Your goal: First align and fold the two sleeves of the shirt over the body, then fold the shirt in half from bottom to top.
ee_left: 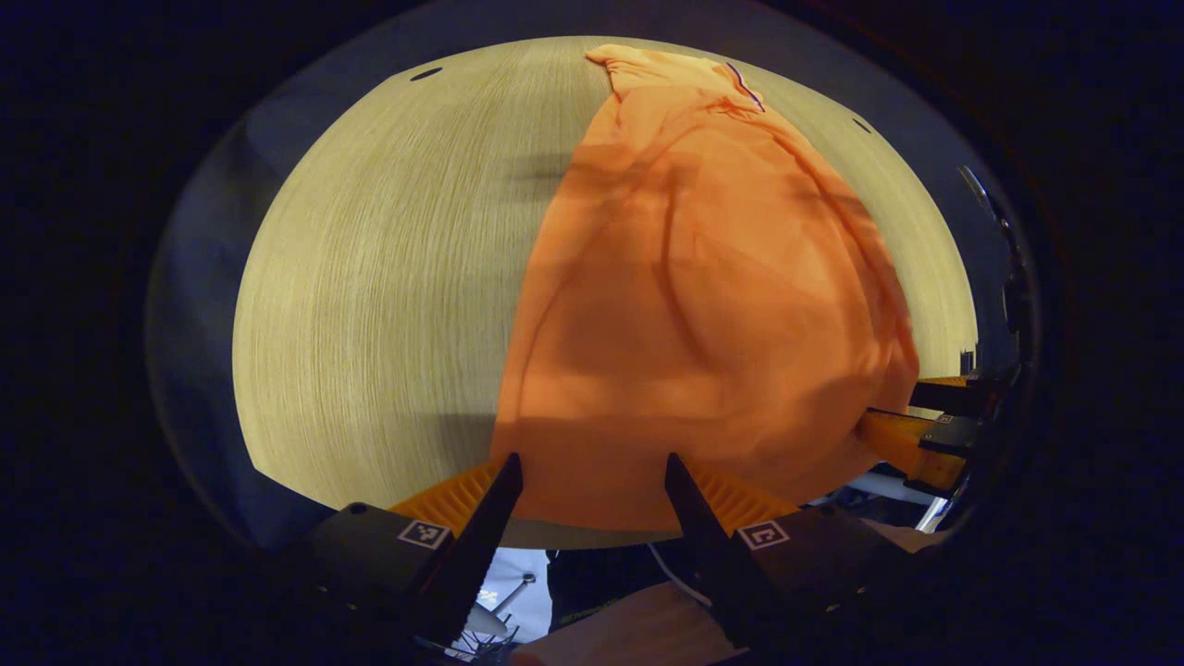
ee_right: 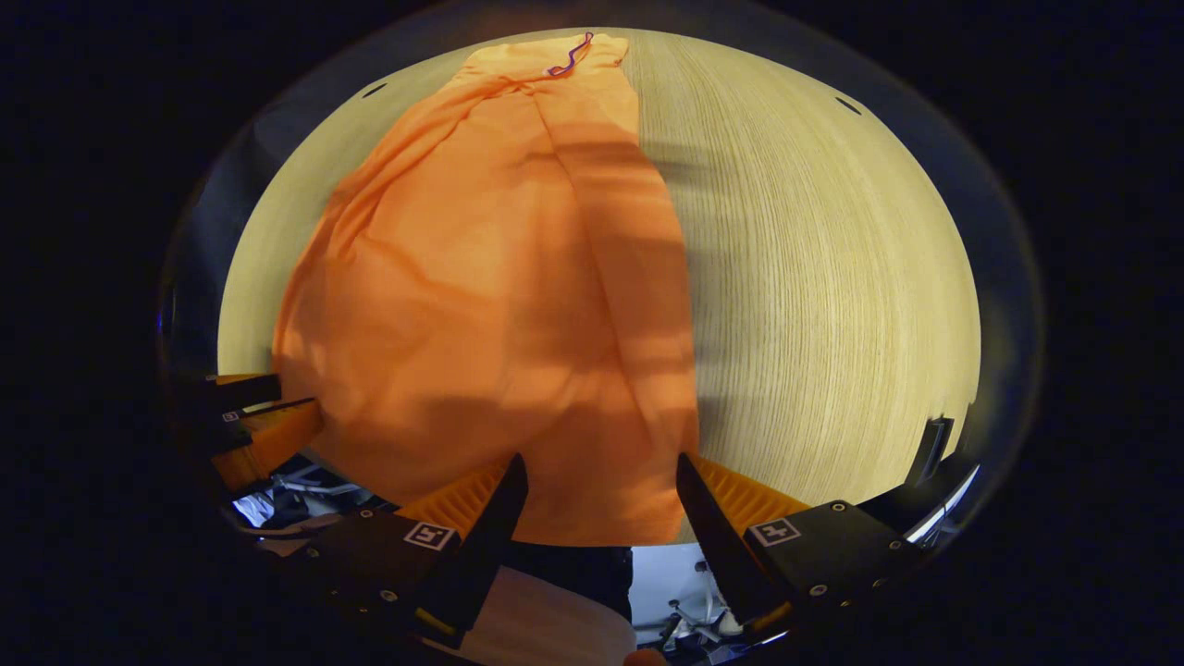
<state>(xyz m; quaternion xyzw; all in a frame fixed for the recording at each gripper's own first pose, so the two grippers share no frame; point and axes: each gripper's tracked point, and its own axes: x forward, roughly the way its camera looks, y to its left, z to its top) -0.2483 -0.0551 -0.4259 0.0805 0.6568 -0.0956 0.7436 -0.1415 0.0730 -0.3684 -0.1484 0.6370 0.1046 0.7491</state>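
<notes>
Item: orange shirt (ee_left: 703,305), flat on worktop (ee_left: 370,305); likely light, limp, crease-prone. Grip point: hem corners. Left gripper (ee_left: 592,481), right gripper (ee_right: 597,481): fingers spread, nothing held.

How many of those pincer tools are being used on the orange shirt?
2. The left gripper is at the shirt's near hem on the table; the right gripper is at the same hem, alongside it.

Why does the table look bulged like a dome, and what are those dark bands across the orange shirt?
Left gripper view: the fisheye lens bows the table into a dome; soft shadows band the shirt, darkest near its lower edge. Right gripper view: same bulge, with shadow stripes crossing the shirt and spilling onto the wood. No strong glare in either.
</notes>
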